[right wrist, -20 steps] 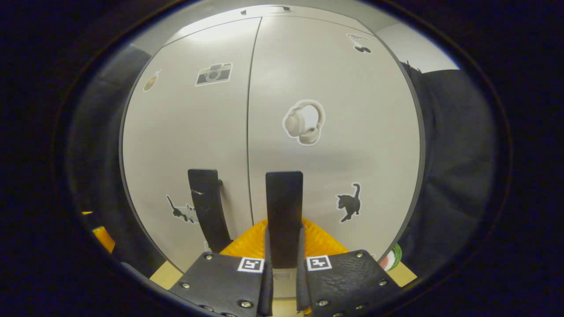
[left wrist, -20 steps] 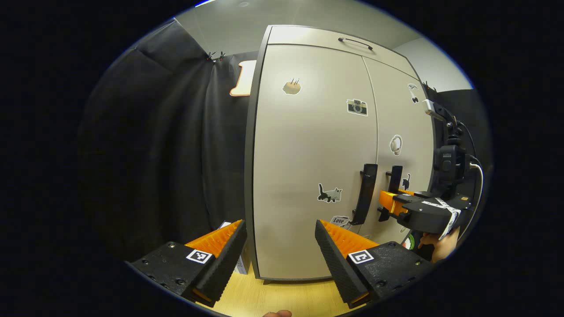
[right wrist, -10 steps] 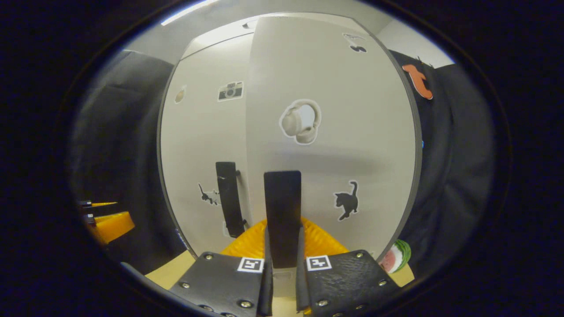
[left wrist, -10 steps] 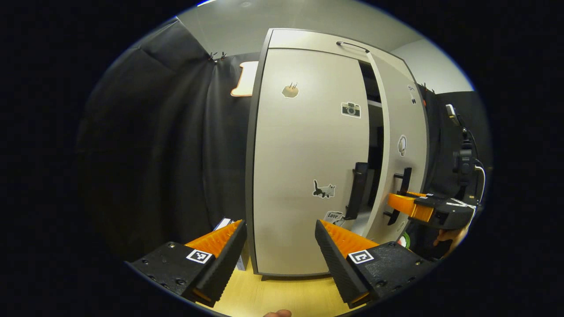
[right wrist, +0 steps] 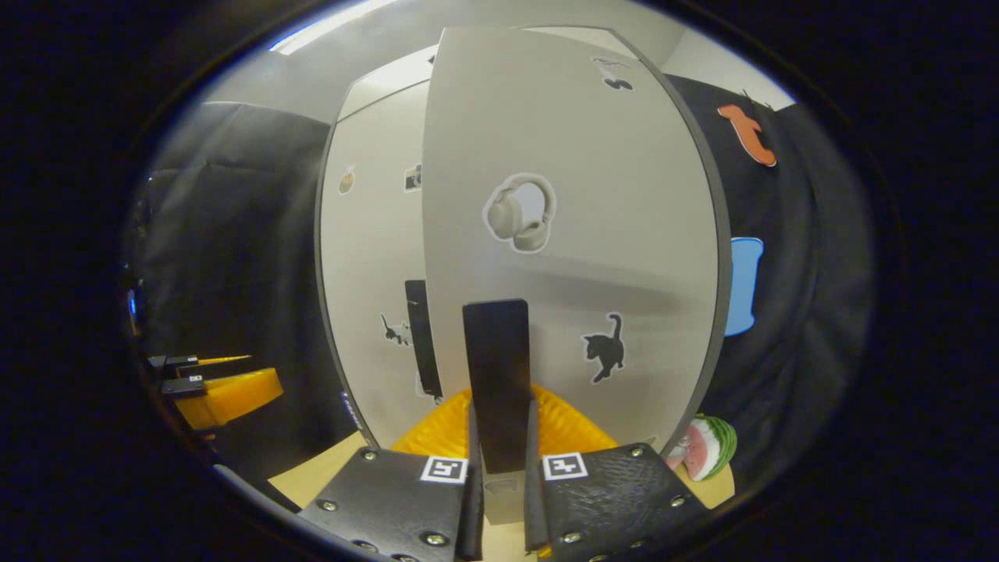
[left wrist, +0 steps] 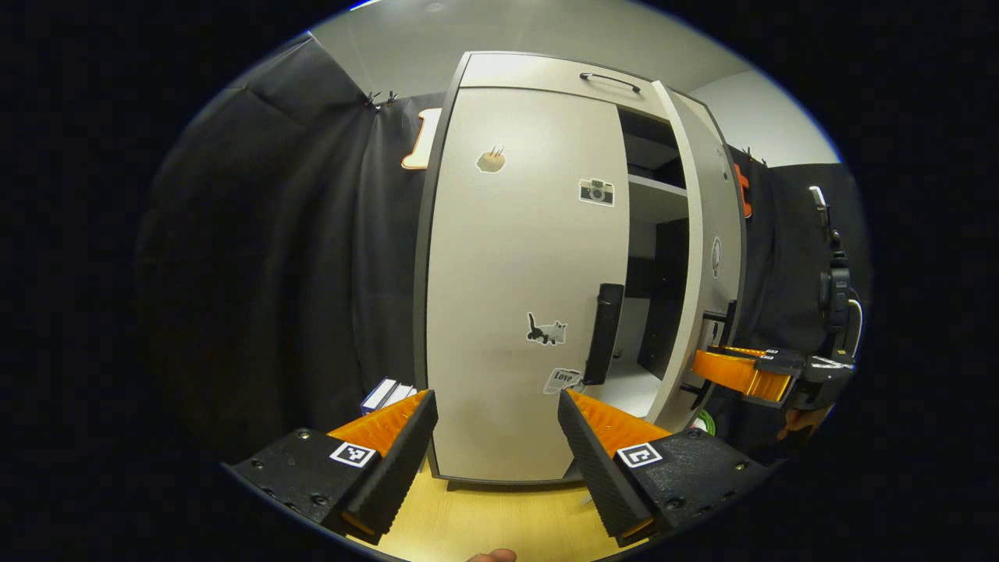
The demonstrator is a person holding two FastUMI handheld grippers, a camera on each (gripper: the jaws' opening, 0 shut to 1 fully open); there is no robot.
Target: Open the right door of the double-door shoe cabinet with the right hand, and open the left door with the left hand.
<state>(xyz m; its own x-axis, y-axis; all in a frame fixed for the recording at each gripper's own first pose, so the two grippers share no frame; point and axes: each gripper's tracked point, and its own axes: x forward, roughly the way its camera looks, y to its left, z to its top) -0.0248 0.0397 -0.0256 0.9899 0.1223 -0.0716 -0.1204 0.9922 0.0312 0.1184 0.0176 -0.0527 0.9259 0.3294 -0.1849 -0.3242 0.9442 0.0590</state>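
The beige shoe cabinet's left door (left wrist: 515,273) is closed, its black vertical handle (left wrist: 607,332) ahead and to the right of my left gripper (left wrist: 494,396), which is open and holds nothing, a short way off the door. The right door (left wrist: 706,257) stands swung outward, showing shelves (left wrist: 655,203) inside. In the right gripper view, my right gripper (right wrist: 499,414) is shut on the right door's black handle (right wrist: 497,367), with the door panel (right wrist: 609,195) filling the front. The left door (right wrist: 371,257), its handle (right wrist: 421,339) and the left gripper (right wrist: 226,386) lie to the left there.
The cabinet stands on a light wooden floor (left wrist: 499,523). Small boxes (left wrist: 386,394) lie by its left foot. A watermelon-patterned object (right wrist: 706,445) sits low behind the open door. A drawer with a handle (left wrist: 609,80) tops the cabinet. Black cloth hangs on both sides.
The right door has swung from closed to well open, pulled by my right gripper on its handle. My left gripper has stayed open, drifting slightly left of the cabinet.
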